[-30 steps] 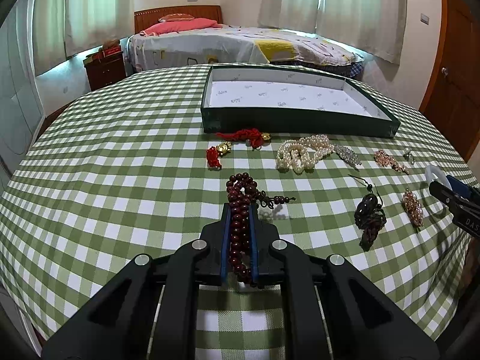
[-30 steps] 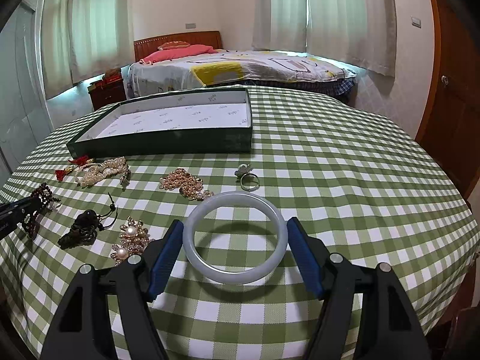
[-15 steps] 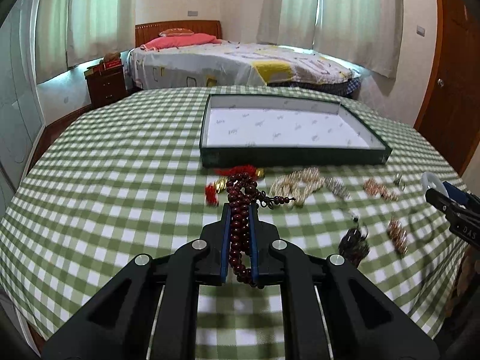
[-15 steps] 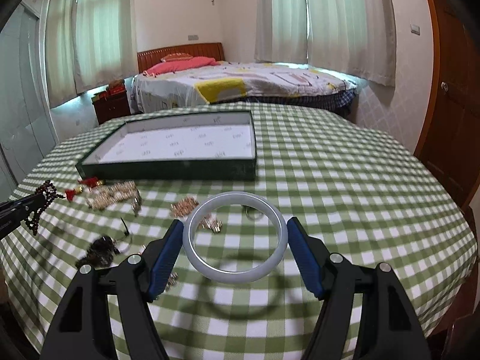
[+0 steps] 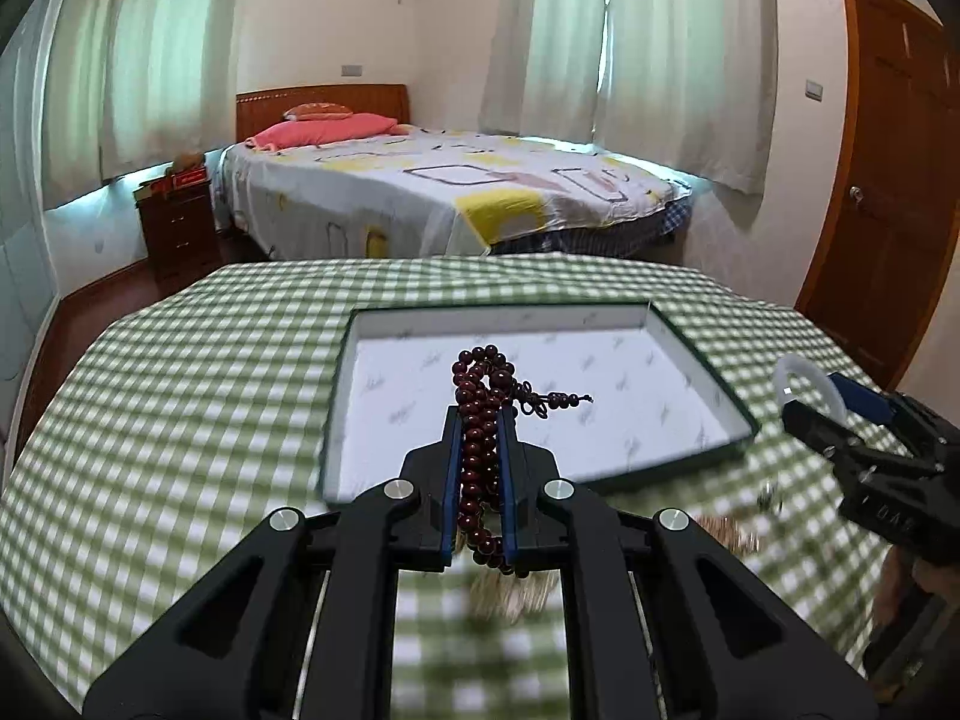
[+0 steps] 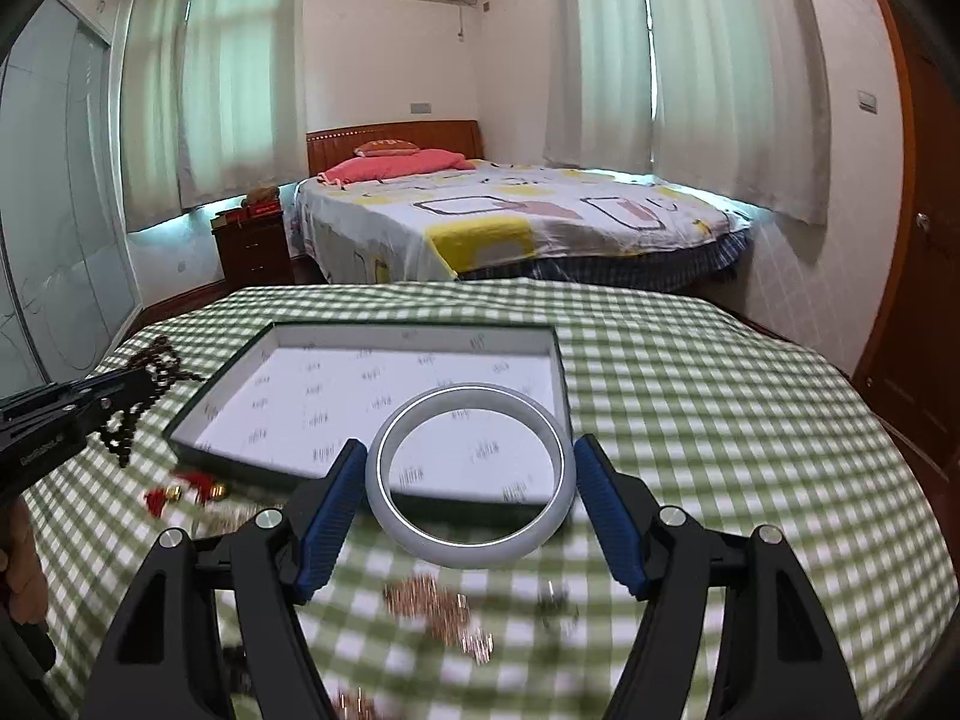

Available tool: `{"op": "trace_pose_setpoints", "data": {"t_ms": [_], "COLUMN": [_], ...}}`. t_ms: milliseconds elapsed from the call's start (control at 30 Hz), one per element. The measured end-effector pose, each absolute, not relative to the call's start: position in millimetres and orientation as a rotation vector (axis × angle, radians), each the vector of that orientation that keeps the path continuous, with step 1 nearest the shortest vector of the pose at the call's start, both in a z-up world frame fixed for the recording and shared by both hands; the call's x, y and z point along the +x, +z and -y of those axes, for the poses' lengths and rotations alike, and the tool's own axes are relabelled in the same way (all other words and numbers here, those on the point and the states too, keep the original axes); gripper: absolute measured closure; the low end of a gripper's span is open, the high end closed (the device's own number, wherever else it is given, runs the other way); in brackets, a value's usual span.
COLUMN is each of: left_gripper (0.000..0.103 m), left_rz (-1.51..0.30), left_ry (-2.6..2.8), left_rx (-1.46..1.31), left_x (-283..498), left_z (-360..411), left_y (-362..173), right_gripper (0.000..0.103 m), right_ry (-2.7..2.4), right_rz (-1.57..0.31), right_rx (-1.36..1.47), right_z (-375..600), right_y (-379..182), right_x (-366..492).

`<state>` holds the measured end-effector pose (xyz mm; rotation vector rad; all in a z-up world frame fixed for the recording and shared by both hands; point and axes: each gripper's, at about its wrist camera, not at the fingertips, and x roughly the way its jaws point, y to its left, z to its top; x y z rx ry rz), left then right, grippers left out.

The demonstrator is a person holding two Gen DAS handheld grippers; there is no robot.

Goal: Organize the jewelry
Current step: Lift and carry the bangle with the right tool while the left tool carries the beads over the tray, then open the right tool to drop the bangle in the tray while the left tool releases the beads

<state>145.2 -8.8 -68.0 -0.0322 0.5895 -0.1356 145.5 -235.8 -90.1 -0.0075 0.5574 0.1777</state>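
Note:
My left gripper (image 5: 480,420) is shut on a dark red bead bracelet (image 5: 483,384), held in the air in front of the green tray (image 5: 690,462) with its white lining. In the right wrist view my right gripper (image 6: 471,456) is shut on a pale jade bangle (image 6: 384,498), pinched at both sides and raised above the tray's near wall (image 6: 264,471). The right gripper (image 5: 822,402) with the bangle (image 5: 807,369) shows at the right of the left wrist view; the left gripper (image 6: 135,387) with the beads (image 6: 123,438) shows at the left of the right wrist view.
Loose jewelry lies blurred on the green checked tablecloth (image 6: 720,420) in front of the tray: a red tasselled piece (image 6: 180,489), a rose-gold chain (image 6: 438,600), a small ring (image 6: 555,600) and pearls (image 5: 510,591). A bed (image 6: 510,222) stands beyond the table.
Both grippers have risen off the table and moved toward the tray, carrying the bead bracelet and the bangle. The jewelry left on the cloth now lies lower in both views.

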Motion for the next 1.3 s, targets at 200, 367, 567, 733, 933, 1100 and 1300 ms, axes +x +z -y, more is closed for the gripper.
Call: {"op": "trace_pose_setpoints", "data": {"t_ms": [200, 367, 567, 733, 933, 1100, 1300], "left_gripper": [0.092, 0.092, 0.092, 0.092, 0.092, 0.089, 0.088], "left_rz": [-0.631, -0.717, -0.786, -0.820, -0.864, -0.888, -0.888], "left_ry": [-0.159, -0.147, -0.108, -0.080, -0.053, -0.056, -0.060], "left_rx": [-0.021, -0.022, -0.018, -0.022, -0.070, -0.065, -0.072], "left_x": [199, 230, 245, 247, 255, 258, 260], "left_z": [29, 31, 19, 10, -3, -3, 0], "left_y": [-83, -116, -142, -152, -157, -159, -157], "right_gripper": [0.034, 0.034, 0.034, 0.034, 0.034, 0.034, 0.034], "right_ry": [0.196, 0.206, 0.204, 0.200, 0.192, 0.183, 0.195], "right_rz": [-0.598, -0.676, -0.757, -0.798, -0.820, -0.830, -0.845], "right_rx": [-0.009, -0.029, -0.042, -0.044, -0.057, -0.090, -0.092], "right_z": [224, 217, 216, 221, 223, 219, 220], "right_y": [-100, -124, -147, -158, -160, -162, -164], "right_x": [191, 221, 241, 247, 248, 248, 252]}}
